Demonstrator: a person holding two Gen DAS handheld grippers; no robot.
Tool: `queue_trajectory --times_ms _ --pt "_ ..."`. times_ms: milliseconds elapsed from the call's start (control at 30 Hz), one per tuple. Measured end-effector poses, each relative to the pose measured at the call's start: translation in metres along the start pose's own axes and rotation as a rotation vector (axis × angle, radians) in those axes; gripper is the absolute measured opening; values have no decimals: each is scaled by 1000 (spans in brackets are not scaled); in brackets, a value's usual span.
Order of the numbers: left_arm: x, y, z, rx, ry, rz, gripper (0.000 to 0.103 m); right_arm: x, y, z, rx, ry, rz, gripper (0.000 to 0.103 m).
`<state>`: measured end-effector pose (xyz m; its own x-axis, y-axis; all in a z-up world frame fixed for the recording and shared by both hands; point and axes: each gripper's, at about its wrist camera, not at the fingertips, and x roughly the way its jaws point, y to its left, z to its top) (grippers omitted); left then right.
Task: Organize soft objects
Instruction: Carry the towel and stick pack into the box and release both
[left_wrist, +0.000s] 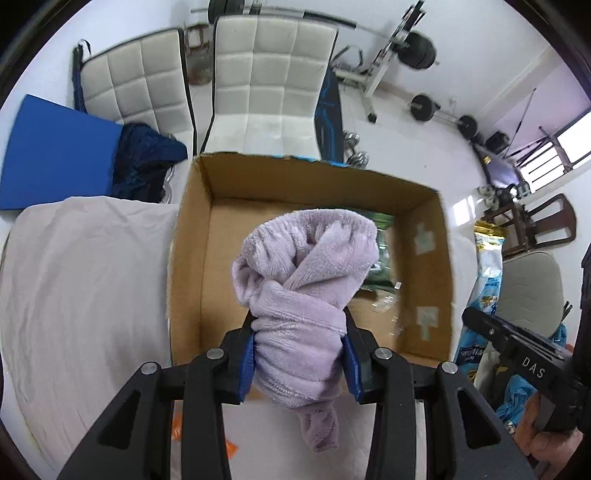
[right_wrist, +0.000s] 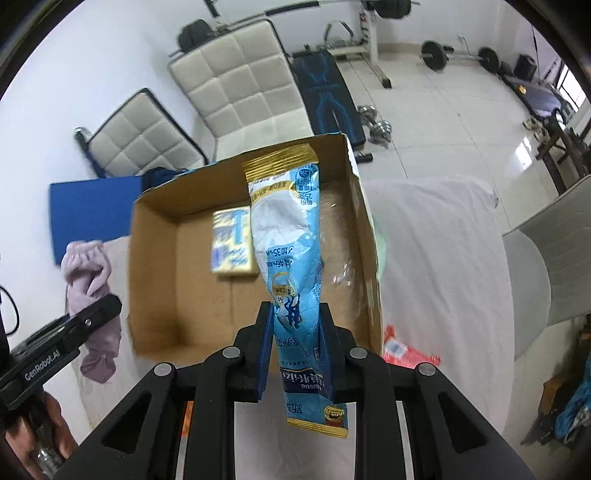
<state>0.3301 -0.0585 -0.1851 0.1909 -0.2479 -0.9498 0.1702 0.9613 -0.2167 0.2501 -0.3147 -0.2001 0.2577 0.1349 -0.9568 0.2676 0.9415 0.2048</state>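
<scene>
a: the towel is pale lilac, the box plain brown cardboard.
b: and the pouch is light blue and white with gold bands; the left tool is black with blue pads.

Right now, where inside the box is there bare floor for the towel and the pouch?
Bare cardboard lies along the cardboard box's left wall and near edge. The yellow-blue packet crowds the back middle; clear plastic wrap crowds the right side. Left tongs hold the lilac towel, right tongs the blue pouch.
</scene>
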Motion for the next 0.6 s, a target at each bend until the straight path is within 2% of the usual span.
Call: queue_trajectory --times_ms 200,333,600 --pt "62 12 40 -4 89 39 36 65 -3 43 10 67 -59 24" --pt "92 17 56 -1 141 51 36 103 -7 61 18 106 -102 24" --pt "134 27 74 -6 222 84 38 138 -9 80 20 119 -147 25"
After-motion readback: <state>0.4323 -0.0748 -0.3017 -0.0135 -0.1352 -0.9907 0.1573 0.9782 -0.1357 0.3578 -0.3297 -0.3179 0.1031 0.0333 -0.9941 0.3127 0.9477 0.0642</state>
